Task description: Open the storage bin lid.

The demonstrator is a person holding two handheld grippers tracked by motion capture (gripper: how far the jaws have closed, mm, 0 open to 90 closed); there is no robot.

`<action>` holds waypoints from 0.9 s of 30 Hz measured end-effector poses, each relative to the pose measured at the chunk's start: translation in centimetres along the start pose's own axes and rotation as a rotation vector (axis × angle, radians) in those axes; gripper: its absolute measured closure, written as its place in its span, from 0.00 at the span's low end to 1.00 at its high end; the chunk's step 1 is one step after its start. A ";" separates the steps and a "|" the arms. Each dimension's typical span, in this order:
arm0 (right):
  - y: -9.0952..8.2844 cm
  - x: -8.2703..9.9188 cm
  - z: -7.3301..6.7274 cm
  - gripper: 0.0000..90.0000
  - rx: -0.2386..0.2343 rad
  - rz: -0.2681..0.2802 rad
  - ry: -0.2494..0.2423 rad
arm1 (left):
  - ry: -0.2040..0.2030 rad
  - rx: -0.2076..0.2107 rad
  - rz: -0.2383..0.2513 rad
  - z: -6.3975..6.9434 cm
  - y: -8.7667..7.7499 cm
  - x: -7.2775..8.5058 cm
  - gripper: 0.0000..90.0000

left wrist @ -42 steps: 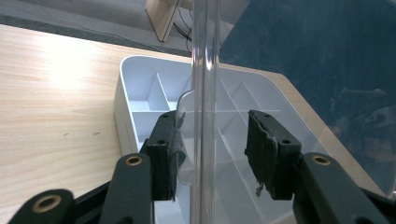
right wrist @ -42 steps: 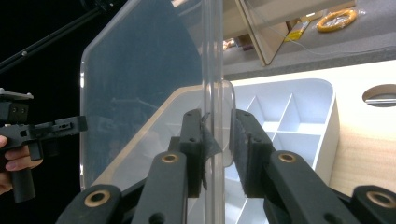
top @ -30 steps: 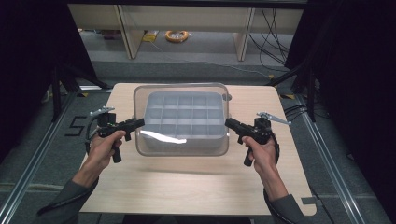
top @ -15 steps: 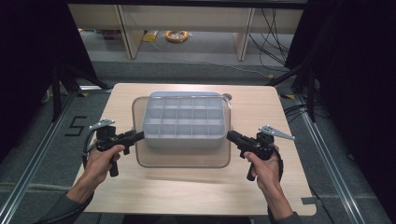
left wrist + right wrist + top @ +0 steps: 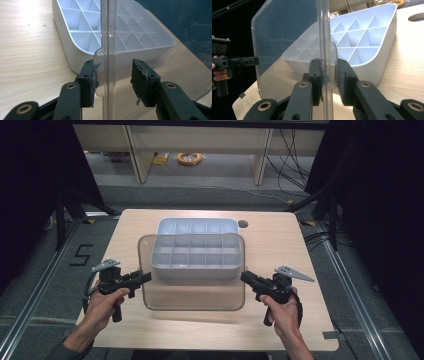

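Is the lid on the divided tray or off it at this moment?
Off. The clear lid is pulled toward the person, overlapping only the tray's near half; the far compartments lie uncovered, and both gripper views show the lid's edge between the fingers.

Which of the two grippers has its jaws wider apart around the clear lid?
The left gripper: one jaw stands off the clear lid, while the right gripper has both jaws pinching it.
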State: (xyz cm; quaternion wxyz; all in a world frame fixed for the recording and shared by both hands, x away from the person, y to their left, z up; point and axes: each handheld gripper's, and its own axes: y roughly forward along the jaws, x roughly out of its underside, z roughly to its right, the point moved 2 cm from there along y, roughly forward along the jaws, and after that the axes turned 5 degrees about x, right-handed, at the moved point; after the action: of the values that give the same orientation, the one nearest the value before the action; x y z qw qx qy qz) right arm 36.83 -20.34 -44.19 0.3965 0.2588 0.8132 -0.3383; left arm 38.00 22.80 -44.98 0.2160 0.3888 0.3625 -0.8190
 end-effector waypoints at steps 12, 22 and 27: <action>-0.7 1.7 0.1 0.84 -0.009 -0.005 -0.001 | 0.008 0.013 -0.021 0.4 -0.9 1.3 0.63; -1.4 3.3 -0.1 0.84 -0.010 -0.037 0.038 | -0.018 0.029 -0.064 0.3 -1.2 2.9 0.64; -1.7 4.4 0.2 0.84 -0.007 -0.054 0.050 | 0.001 0.036 -0.078 0.6 -1.5 3.4 0.65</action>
State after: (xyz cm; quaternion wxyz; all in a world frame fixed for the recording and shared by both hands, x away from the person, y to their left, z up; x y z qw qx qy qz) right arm 33.35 -20.85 -47.26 0.3676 0.2440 0.8307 -0.3396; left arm 34.75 23.08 -46.82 0.1769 0.3785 0.3625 -0.8331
